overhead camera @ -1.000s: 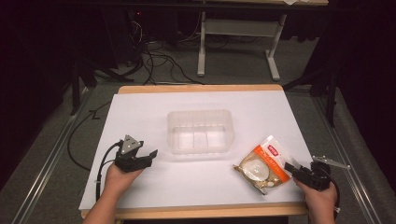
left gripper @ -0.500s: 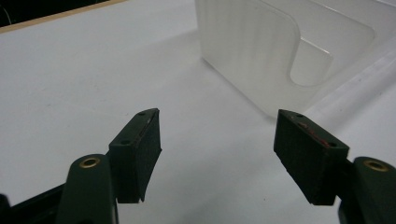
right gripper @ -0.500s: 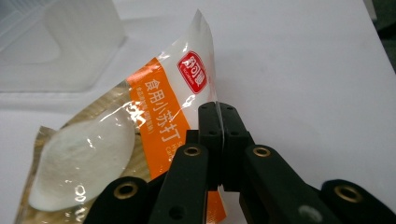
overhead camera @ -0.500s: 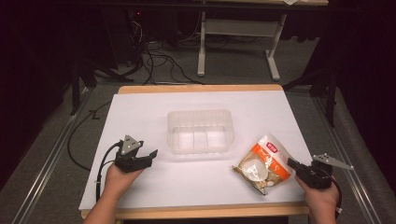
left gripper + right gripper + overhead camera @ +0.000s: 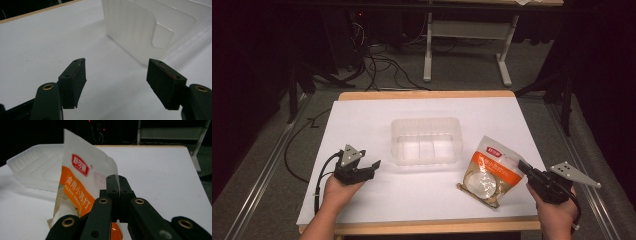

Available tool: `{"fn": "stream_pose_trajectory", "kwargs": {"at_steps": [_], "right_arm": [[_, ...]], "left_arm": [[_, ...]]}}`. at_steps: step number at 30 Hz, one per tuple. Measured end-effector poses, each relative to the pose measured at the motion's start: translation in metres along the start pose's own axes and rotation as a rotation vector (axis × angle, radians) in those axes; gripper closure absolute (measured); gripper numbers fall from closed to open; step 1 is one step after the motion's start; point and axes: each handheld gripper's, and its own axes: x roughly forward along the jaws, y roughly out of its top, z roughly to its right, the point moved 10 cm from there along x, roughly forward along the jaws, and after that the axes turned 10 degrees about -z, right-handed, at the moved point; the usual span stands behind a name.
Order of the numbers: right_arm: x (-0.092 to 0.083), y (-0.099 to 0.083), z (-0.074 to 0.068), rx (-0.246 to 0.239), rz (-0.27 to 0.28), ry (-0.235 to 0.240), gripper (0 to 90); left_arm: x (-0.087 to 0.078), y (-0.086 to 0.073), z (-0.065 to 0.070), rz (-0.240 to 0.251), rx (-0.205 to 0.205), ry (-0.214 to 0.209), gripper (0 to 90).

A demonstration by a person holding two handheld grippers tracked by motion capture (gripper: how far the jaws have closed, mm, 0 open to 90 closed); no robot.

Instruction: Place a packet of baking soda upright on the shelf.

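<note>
Orange-and-white plastic pouch [image 5: 488,172] with red label lies at the lower right of the high view, its edge pinched between the right gripper's [image 5: 523,168] closed jaws. The left gripper [image 5: 371,166], lower left, holds its jaws wide apart on nothing, pointing at the clear plastic tub [image 5: 426,141] at centre of the white table [image 5: 362,117].

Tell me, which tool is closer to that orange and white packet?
Right. The right tool is shut on the packet at its edge, lifting that side. The left tool rests open across the table, beyond the clear container.
</note>
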Motion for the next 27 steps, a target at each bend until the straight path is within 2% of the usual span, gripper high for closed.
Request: {"fn": "stream_pose_trajectory", "kwargs": {"at_steps": [3, 9, 16, 18, 20, 27], "right_arm": [[-0.001, 0.011, -0.009, -0.026, 0.025, -0.001, 90.0], [0.0, 0.032, -0.017, -0.054, 0.07, -0.015, 90.0], [0.001, 0.058, -0.016, -0.091, 0.11, -0.062, 90.0], [0.002, 0.062, -0.015, -0.089, 0.117, -0.069, 90.0], [0.003, 0.063, -0.015, -0.089, 0.118, -0.069, 90.0], [0.009, 0.04, -0.018, -0.072, 0.103, -0.069, 90.0]], "left_arm": [[0.0, 0.001, 0.001, 0.005, -0.008, 0.0, 32.5], [0.0, 0.001, 0.0, 0.001, -0.004, 0.007, 32.6], [-0.002, 0.001, -0.001, 0.012, -0.007, 0.01, 32.7], [-0.002, 0.001, -0.001, 0.012, -0.01, 0.009, 32.7], [-0.002, 0.001, -0.001, 0.012, -0.01, 0.009, 32.8], [-0.002, 0.001, 0.001, 0.013, -0.006, 0.005, 32.8]]}}
